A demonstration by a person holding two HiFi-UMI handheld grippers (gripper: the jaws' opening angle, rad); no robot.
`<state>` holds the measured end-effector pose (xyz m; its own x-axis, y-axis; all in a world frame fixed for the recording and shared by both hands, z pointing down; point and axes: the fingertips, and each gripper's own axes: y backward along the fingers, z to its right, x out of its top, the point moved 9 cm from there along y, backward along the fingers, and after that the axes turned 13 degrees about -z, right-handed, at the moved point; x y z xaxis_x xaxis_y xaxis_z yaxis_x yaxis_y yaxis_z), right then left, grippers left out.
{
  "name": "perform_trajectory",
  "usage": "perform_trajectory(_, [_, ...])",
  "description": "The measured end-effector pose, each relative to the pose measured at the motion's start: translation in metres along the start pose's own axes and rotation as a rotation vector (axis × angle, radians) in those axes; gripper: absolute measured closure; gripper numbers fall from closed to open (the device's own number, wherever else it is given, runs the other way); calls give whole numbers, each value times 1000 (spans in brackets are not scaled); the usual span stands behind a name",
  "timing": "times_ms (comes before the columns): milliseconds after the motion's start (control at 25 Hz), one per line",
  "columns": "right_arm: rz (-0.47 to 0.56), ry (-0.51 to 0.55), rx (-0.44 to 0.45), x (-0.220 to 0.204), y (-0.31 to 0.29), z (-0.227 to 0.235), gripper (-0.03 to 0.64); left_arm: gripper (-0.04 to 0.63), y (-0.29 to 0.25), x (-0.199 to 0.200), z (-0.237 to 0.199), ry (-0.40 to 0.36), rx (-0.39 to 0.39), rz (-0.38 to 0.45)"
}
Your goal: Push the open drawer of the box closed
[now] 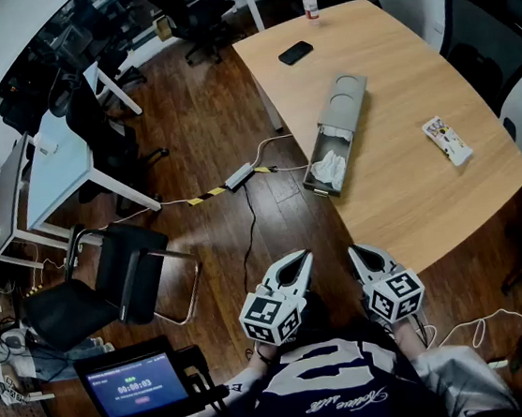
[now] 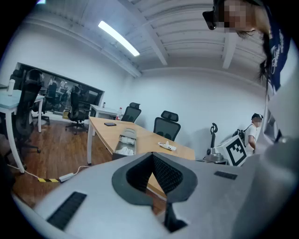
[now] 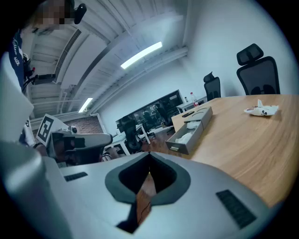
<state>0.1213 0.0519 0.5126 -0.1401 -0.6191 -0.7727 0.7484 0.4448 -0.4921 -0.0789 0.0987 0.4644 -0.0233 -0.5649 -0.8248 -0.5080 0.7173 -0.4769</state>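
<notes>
A long grey box (image 1: pixel 342 113) lies on the wooden table (image 1: pixel 410 194), with its drawer (image 1: pixel 329 168) pulled out toward the table's near left edge and white items inside. Both grippers are held low near my body, well short of the box. My left gripper (image 1: pixel 305 258) has its jaws together and holds nothing. My right gripper (image 1: pixel 353 252) is likewise shut and empty. In the left gripper view the box (image 2: pixel 125 141) sits far ahead beyond the shut left gripper (image 2: pixel 152 155). In the right gripper view the open drawer (image 3: pixel 183 139) faces the shut right gripper (image 3: pixel 149 154).
On the table lie a black phone (image 1: pixel 296 52), a bottle (image 1: pixel 310 0) and a white packet (image 1: pixel 447 140). Office chairs (image 1: pixel 489 28) stand behind the table. A black chair (image 1: pixel 110 283) and a cable with a power strip (image 1: pixel 238 175) are on the floor at the left.
</notes>
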Motion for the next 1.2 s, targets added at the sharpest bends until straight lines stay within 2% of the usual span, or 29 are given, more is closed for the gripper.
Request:
perform_trajectory(280, [34,-88,-94,30,-62,-5,618,595,8,31,-85,-50,-17,-18])
perform_trajectory(440, [43,-145,-170,32,-82,-1,618,594,14,31,-124,-42,-29,-33])
perform_trajectory(560, [17,-181,-209,31,-97,4,618,595,16,31,-151,-7,-21,-25])
perform_trajectory(720, [-38,-190,-241,32,-106,7,618,595,16,35,-168,37,-38,-15])
perform_trajectory(1000, [-123,-173,-263,38,-137,17,618,594,6,39,-186,45,-77,-30])
perform_trajectory(1200, [-179,-154,-272,45,-165,31,618,595,-1,49,-204,47,-63,-29])
